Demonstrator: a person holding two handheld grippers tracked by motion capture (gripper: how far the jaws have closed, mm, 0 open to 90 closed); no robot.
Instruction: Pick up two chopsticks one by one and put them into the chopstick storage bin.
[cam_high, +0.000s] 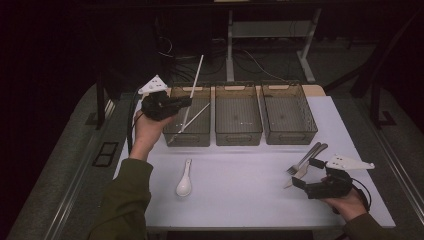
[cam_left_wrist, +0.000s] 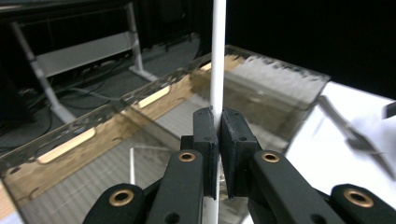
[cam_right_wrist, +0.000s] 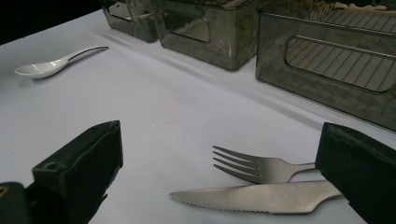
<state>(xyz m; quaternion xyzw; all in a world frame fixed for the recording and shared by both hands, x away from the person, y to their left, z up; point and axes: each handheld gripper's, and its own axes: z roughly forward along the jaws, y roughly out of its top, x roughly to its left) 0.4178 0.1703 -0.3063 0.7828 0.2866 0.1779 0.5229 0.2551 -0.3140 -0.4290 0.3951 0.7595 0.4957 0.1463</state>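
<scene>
One fork (cam_right_wrist: 254, 167), one knife (cam_right_wrist: 261, 196) — three bins (cam_high: 238, 115).

Your left forearm (cam_high: 125, 192) reaches up from the bottom edge, sleeve to the wrist, and your left hand (cam_high: 146, 131) holds the left tool (cam_high: 187, 101) raised, its jaws pointing to the right. In the left gripper view those jaws are pressed together on a thin white rod. Your right hand (cam_high: 347, 204) sits low near the bottom right and grips the right tool (cam_high: 306, 172), which points left with its jaws spread wide apart.
</scene>
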